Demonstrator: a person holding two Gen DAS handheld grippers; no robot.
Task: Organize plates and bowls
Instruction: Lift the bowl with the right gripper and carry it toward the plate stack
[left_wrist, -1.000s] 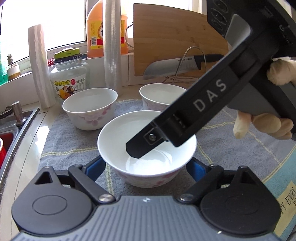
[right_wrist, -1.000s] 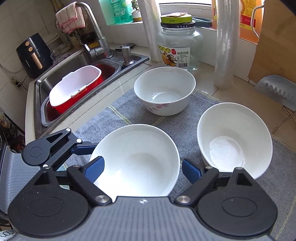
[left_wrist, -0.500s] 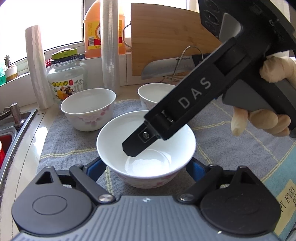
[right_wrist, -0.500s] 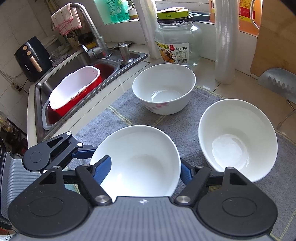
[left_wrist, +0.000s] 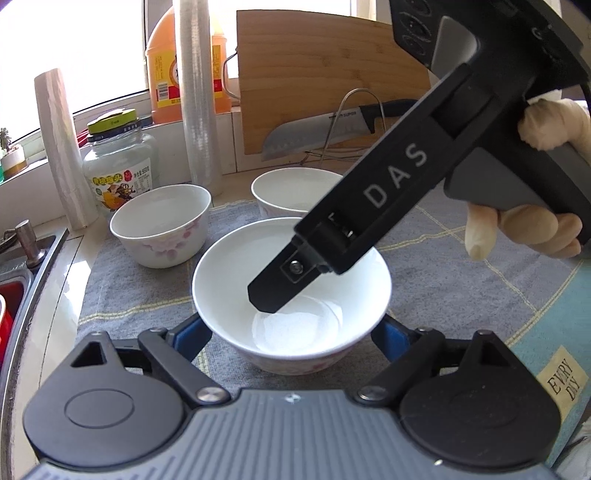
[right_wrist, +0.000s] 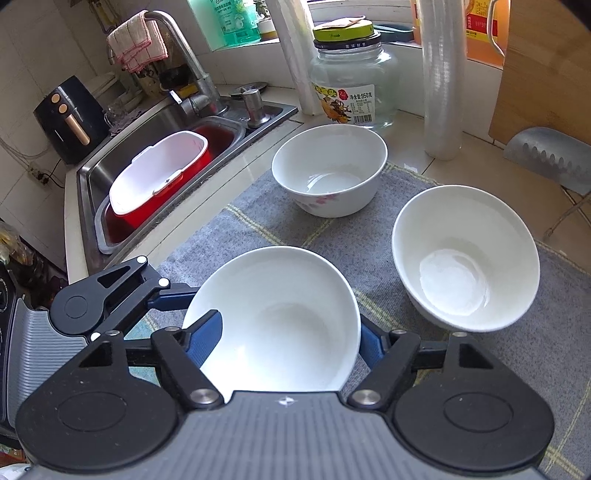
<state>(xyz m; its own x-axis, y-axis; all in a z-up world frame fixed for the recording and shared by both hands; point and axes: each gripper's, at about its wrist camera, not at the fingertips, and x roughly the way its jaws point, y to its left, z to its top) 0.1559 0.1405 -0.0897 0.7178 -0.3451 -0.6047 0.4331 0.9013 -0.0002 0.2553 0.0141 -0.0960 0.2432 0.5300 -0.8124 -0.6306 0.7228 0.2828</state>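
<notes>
Right wrist: near bowl between right gripper fingers, one inside, rim clamped.

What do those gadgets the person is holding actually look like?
Each hand-held gripper has a ribbed grey body, two round black discs, black linkage bars with silver pins, and blue finger pads. The other one matches; seen side-on, it has a black beam lettered "DAS". The hand wears a pale glove.

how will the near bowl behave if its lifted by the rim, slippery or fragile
The near bowl looks glazed and glossy, so probably slippery against the fingers. It looks like stiff ceramic, likely breakable if dropped. Its narrow foot and wide rim suggest it could tip if pushed high up.
</notes>
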